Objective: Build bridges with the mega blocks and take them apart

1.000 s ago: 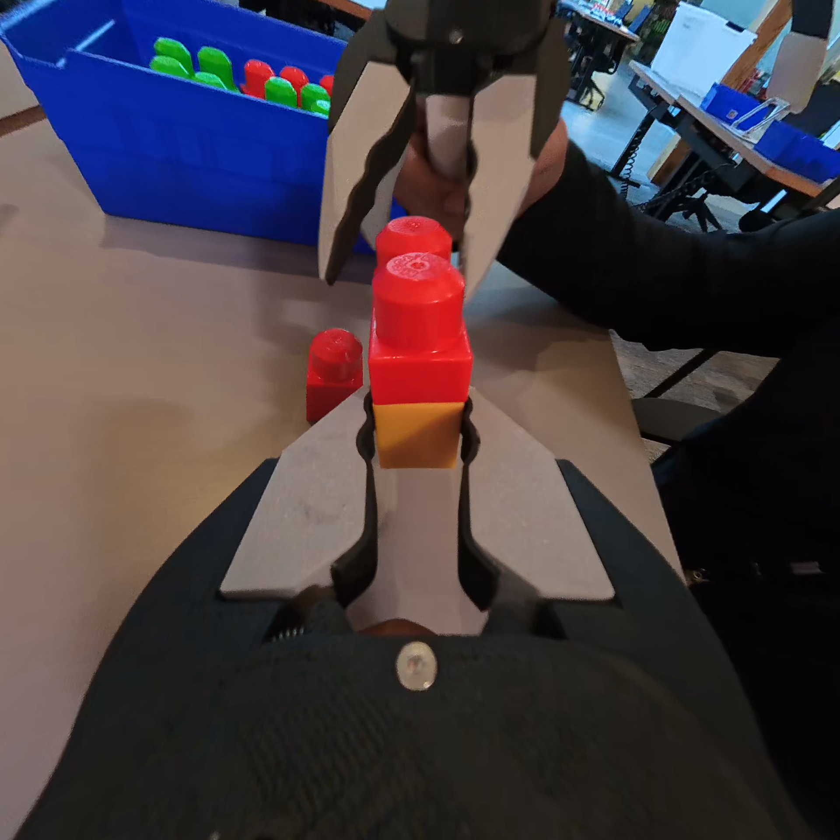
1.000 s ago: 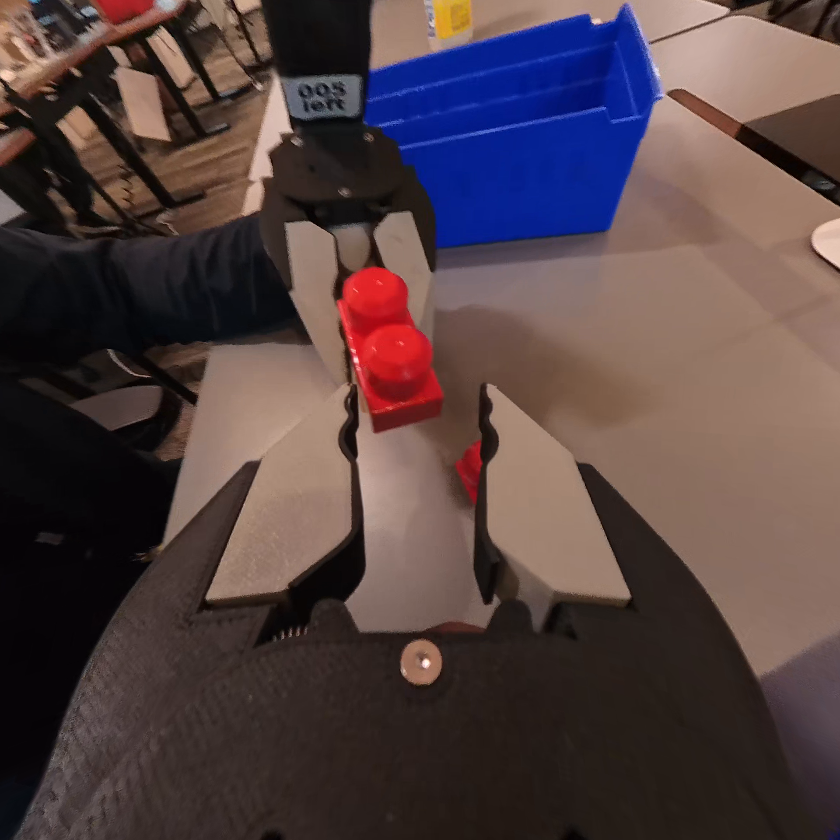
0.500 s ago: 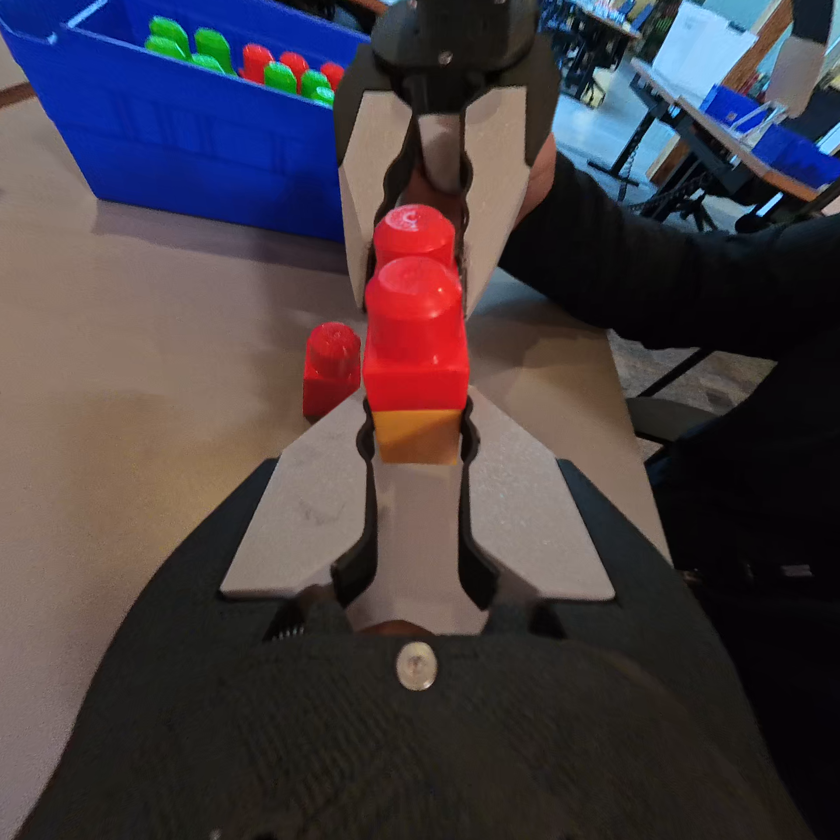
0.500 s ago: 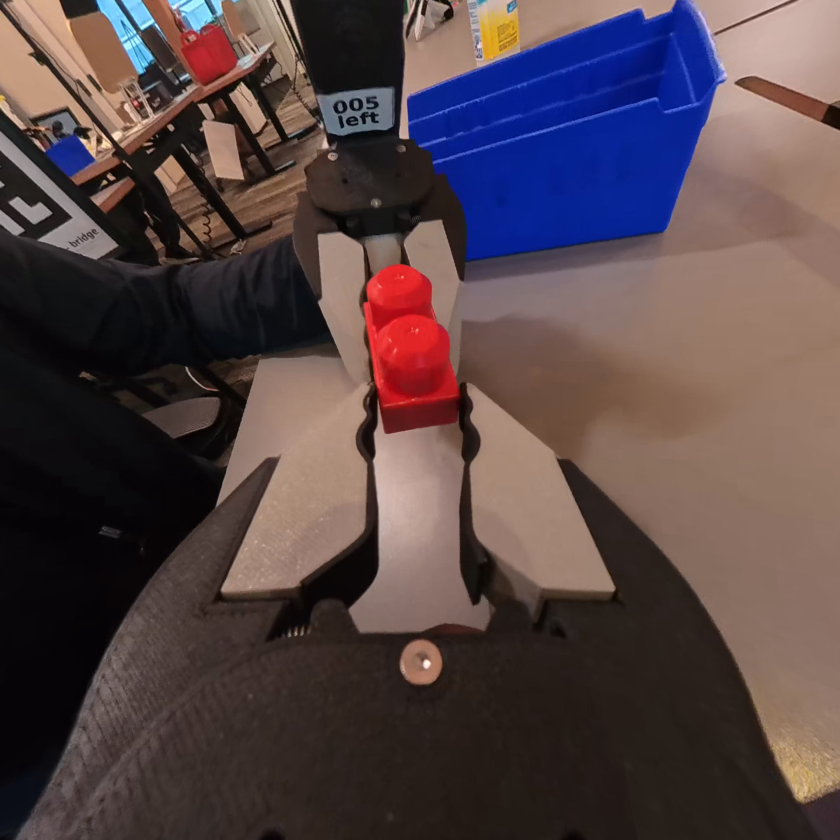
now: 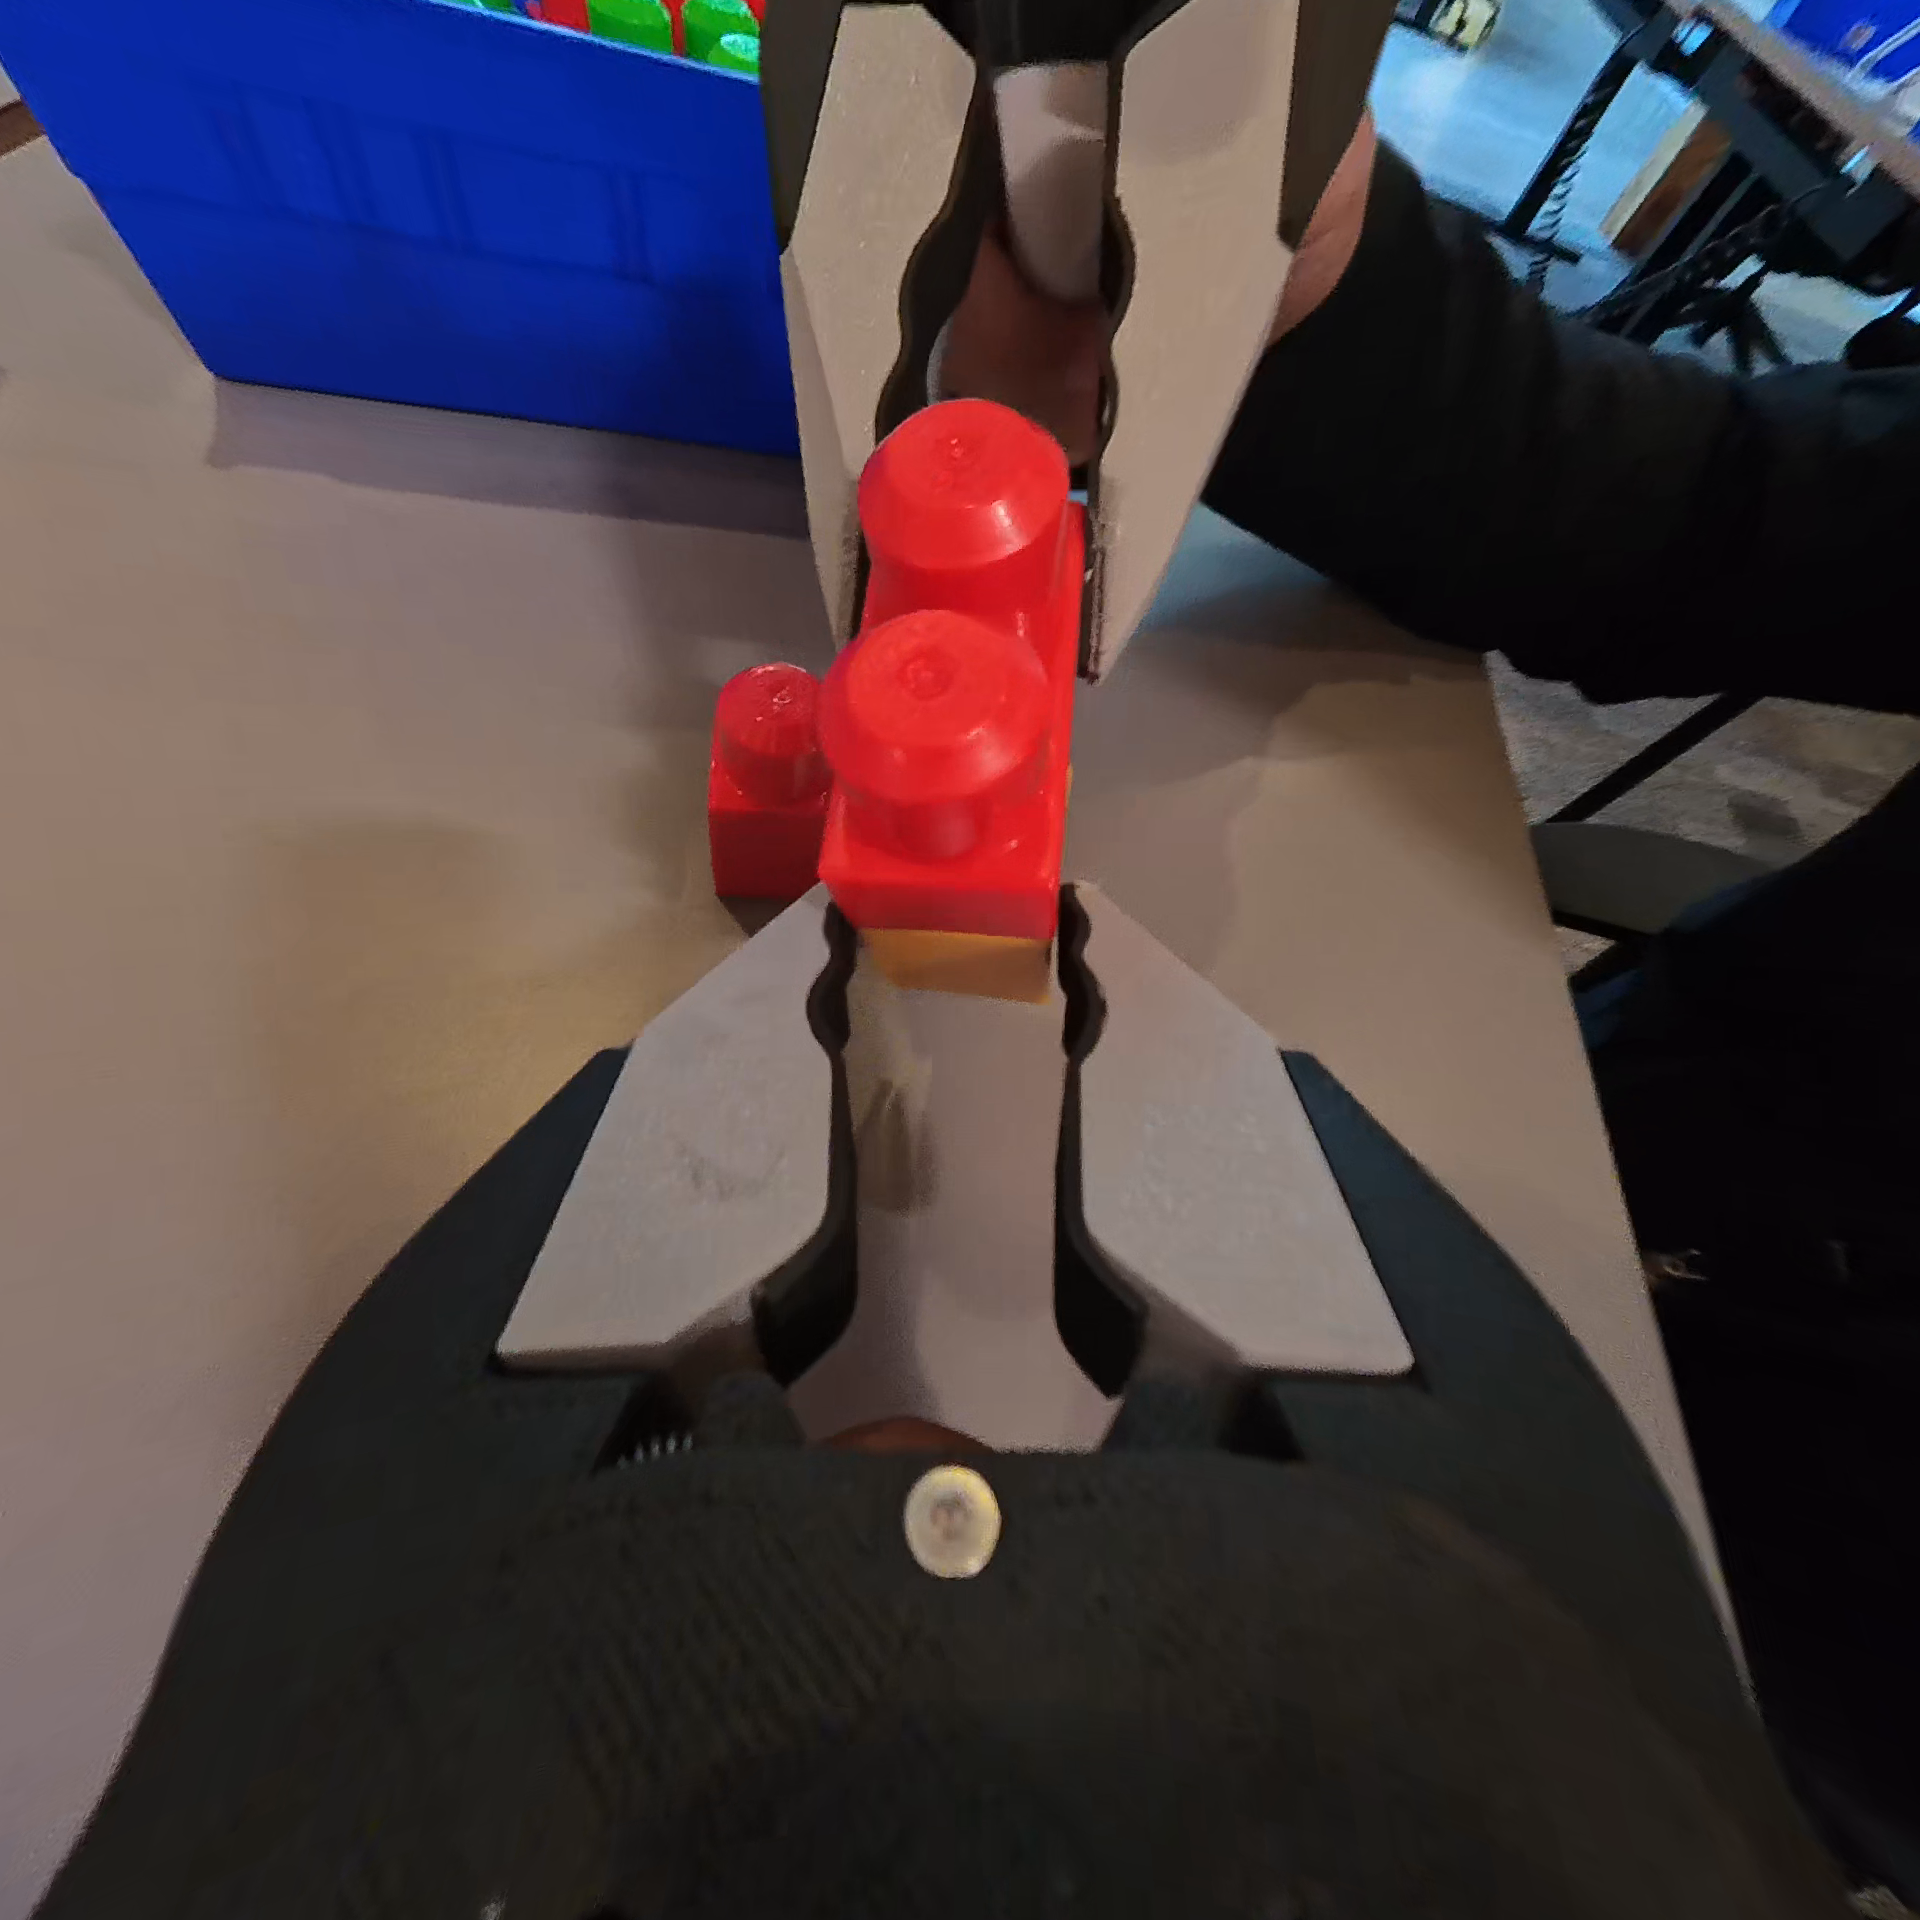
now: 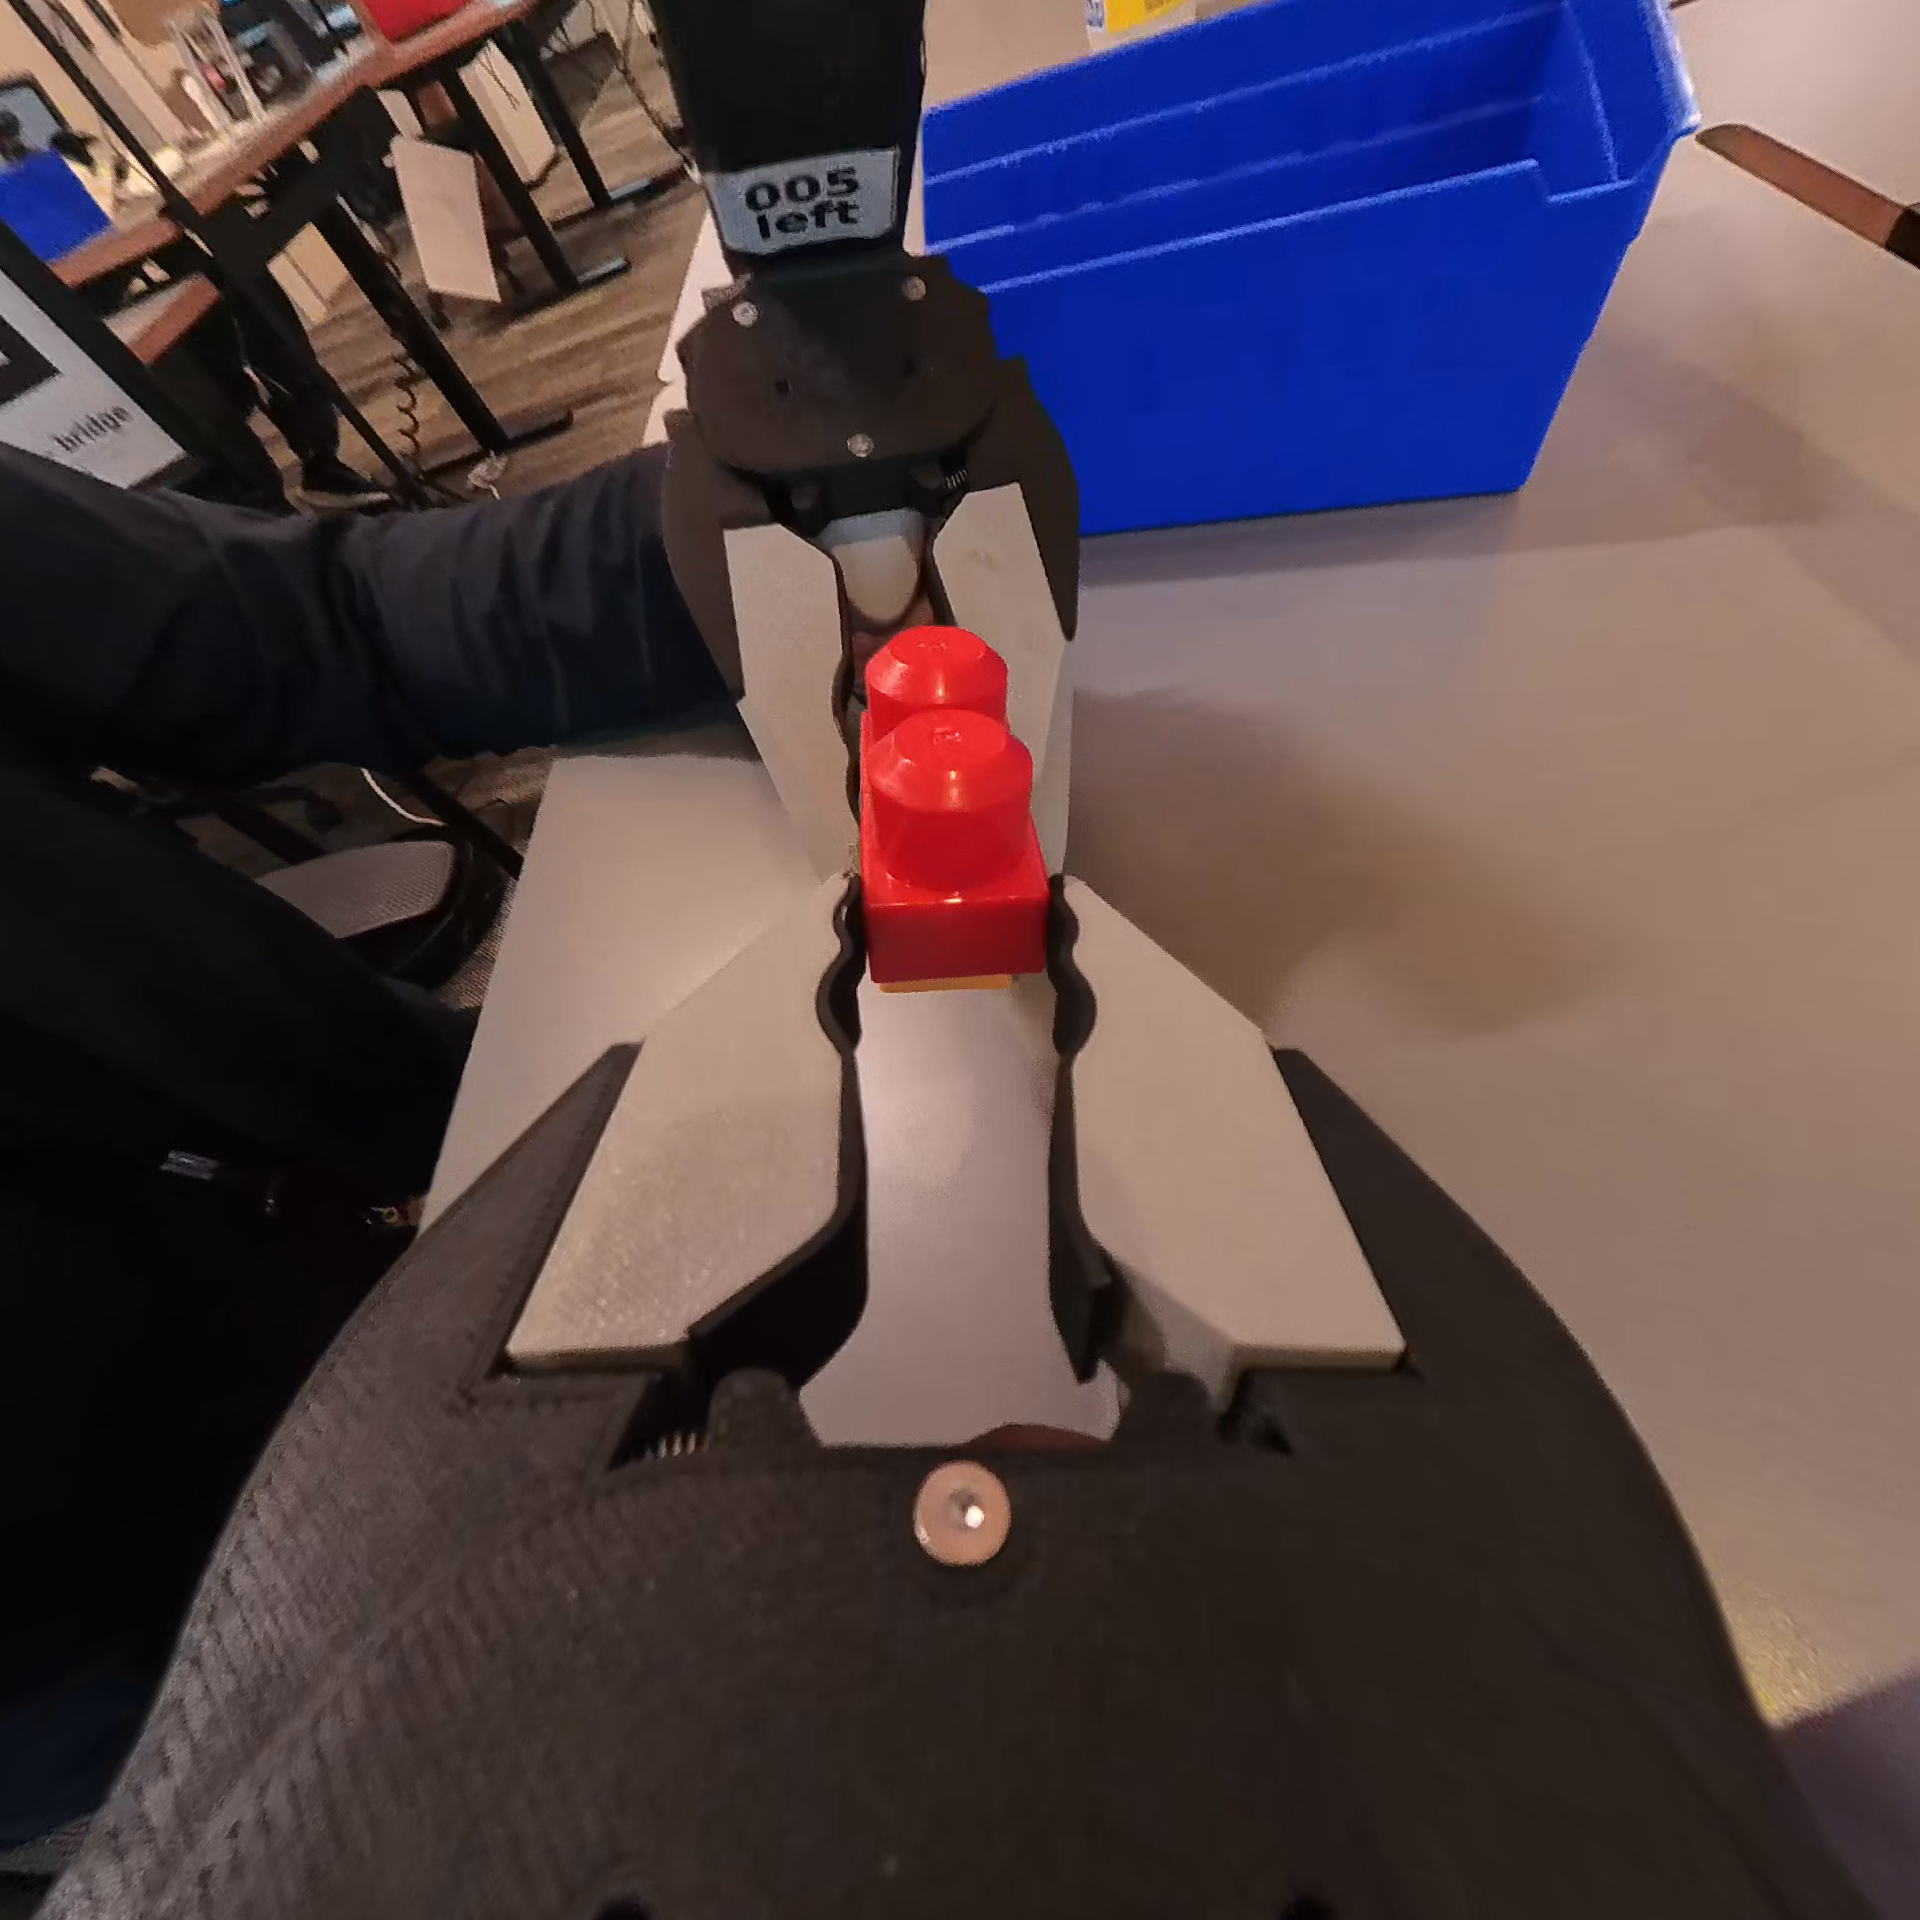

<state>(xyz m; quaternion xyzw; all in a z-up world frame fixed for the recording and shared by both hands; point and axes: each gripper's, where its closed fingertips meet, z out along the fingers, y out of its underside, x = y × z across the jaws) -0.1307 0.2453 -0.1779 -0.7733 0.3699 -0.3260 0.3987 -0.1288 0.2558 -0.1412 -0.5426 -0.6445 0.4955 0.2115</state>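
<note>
Now: R gripper (image 6: 954,904) clamped on near end of red 2-stud block (image 6: 951,831), both pads pressing its sides. Sits atop orange block (image 5: 961,964), only a sliver showing underneath from R side. L gripper (image 5: 948,914) straddles orange block from opposite end, jaws apart w/ slim gap at one pad, so not gripping. Stack close to bench (image 5: 312,831) edge, by person's dark sleeve (image 5: 1558,468). Single-stud red block (image 5: 764,800) stands on bench just beside stack. Blue bin (image 5: 416,208) w/ green & red blocks (image 5: 665,21) inside, toward far edge.
</note>
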